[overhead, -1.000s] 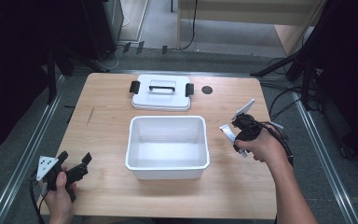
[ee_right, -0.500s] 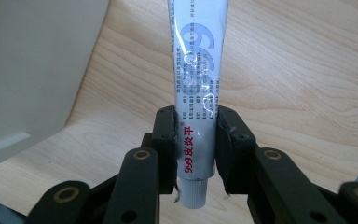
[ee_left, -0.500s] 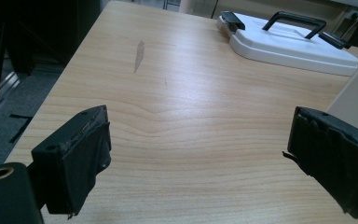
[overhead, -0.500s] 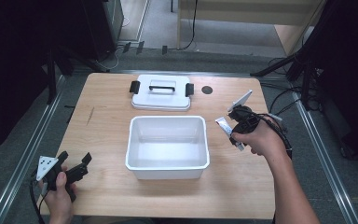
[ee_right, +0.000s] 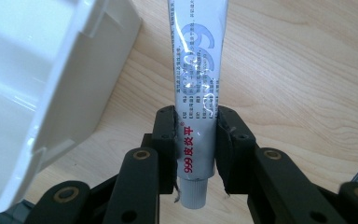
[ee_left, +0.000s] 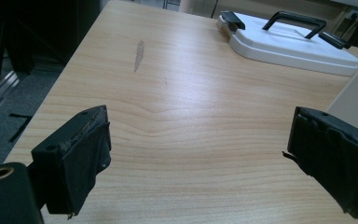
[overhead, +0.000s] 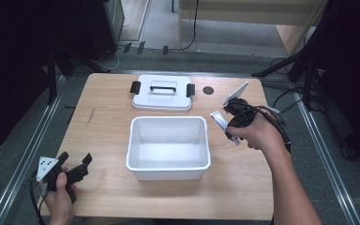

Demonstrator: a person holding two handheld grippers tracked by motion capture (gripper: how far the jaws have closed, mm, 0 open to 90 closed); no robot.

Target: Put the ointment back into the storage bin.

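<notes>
My right gripper [ee_right: 195,140] is shut on a silver ointment tube [ee_right: 196,79] with red and grey print, cap end toward the camera. In the high view the right gripper [overhead: 232,123] holds the tube [overhead: 218,119] above the table just right of an open white plastic bin [overhead: 168,143]. The bin's rim [ee_right: 51,70] lies at the left of the right gripper view. The bin's white lid [overhead: 162,92] with a black handle lies flat behind the bin. My left gripper [overhead: 75,169] rests open at the table's front left corner, nothing between its jaws [ee_left: 196,154].
The wooden table [overhead: 103,126] has a dark round hole [overhead: 208,90] near its back edge, right of the lid. A small dark mark [ee_left: 138,53] scars the wood ahead of the left gripper. Metal rails and cables run along the table's sides.
The right gripper has carried the tube a little toward the far side and left, closer to the bin's right wall. The left gripper has stayed still.
</notes>
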